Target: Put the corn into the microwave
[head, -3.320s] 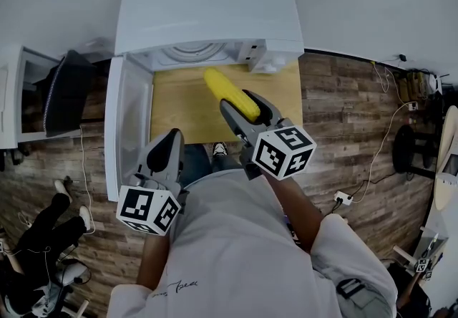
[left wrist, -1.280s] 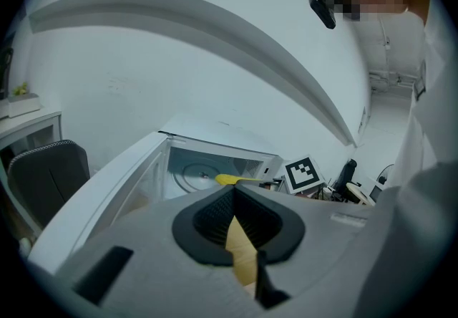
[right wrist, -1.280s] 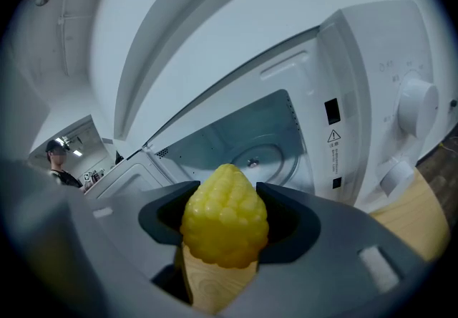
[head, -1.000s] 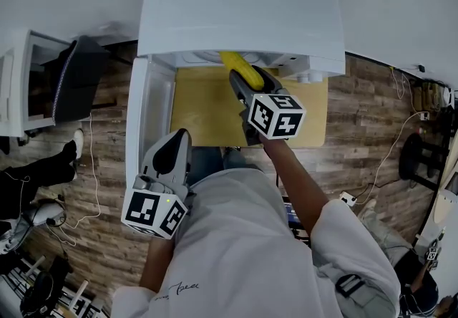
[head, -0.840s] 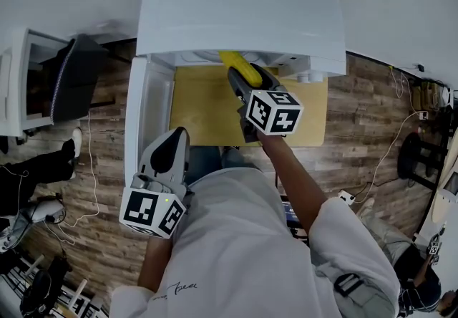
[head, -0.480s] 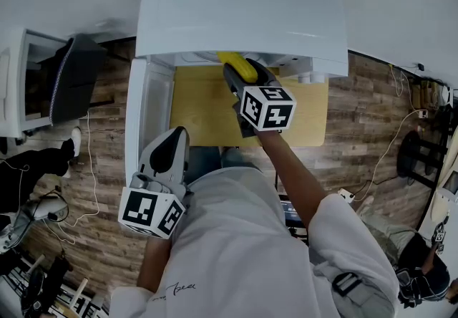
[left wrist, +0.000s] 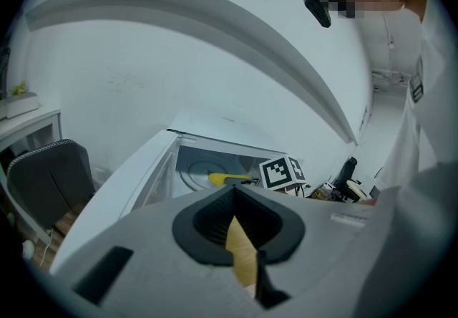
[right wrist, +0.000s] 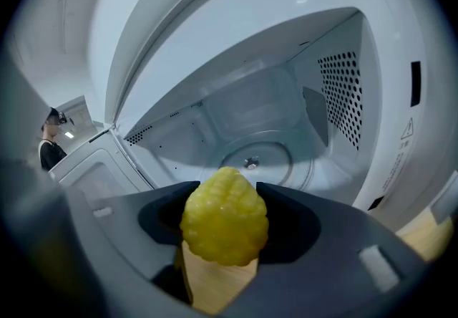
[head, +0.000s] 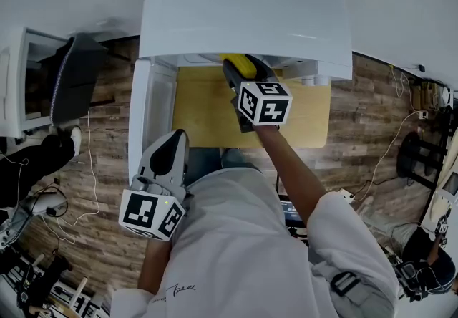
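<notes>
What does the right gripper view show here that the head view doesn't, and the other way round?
Only the right gripper view: the inside of the microwave, with its glass turntable and perforated side wall. Only the head view: the left gripper, low beside the person, and the wooden table. Both: the corn in the jaws of the right gripper, at the open microwave.

Corn (right wrist: 225,218), btwn the jaws of R gripper (head: 235,74), is seen yellow, kernels in rows. Microwave (right wrist: 286,94) ahead of those jaws is seen white, side wall dotted w/ dark holes. R gripper & L gripper (head: 174,139) are seen grey w/ blk pads. Cubes (head: 263,102) behind the jaws are patterned w/ blk-&-white squares. Table (head: 200,112) below is seen pale yellow.
</notes>
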{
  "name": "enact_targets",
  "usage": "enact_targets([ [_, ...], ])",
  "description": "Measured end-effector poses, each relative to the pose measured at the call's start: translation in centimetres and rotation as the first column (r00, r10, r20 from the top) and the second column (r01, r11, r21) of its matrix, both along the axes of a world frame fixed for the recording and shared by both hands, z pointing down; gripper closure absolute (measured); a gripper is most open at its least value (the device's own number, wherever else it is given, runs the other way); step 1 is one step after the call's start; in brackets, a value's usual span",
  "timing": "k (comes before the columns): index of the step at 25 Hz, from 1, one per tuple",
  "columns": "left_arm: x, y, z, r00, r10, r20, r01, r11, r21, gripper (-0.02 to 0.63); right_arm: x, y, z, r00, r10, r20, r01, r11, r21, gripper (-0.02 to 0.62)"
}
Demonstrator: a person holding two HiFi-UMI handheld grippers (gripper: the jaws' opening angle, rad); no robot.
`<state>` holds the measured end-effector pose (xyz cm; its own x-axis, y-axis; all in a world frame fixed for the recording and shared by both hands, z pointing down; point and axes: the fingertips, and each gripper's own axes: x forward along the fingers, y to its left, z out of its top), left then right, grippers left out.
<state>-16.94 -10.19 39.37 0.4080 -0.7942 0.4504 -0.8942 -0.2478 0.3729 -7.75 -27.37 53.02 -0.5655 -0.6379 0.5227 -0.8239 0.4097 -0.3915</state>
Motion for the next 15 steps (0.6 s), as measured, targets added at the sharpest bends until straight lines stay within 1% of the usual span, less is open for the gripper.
enact_targets([
  [7,-0.7,0.0,0.2,1.000,0.003,0.000,-0.003,1.000,-0.008,0.617,-0.8,-0.7,0.6,1.000,0.002,-0.026,-0.002,1.000,0.011,0.336],
  [15,-0.6,-0.5,0.1,1.000,0.020,0.003,-0.020,1.000,-0.009,0.617,-1.1,-2.0,0.7,0.998,0.010,-0.063,-0.007,0.999,0.040,0.336],
])
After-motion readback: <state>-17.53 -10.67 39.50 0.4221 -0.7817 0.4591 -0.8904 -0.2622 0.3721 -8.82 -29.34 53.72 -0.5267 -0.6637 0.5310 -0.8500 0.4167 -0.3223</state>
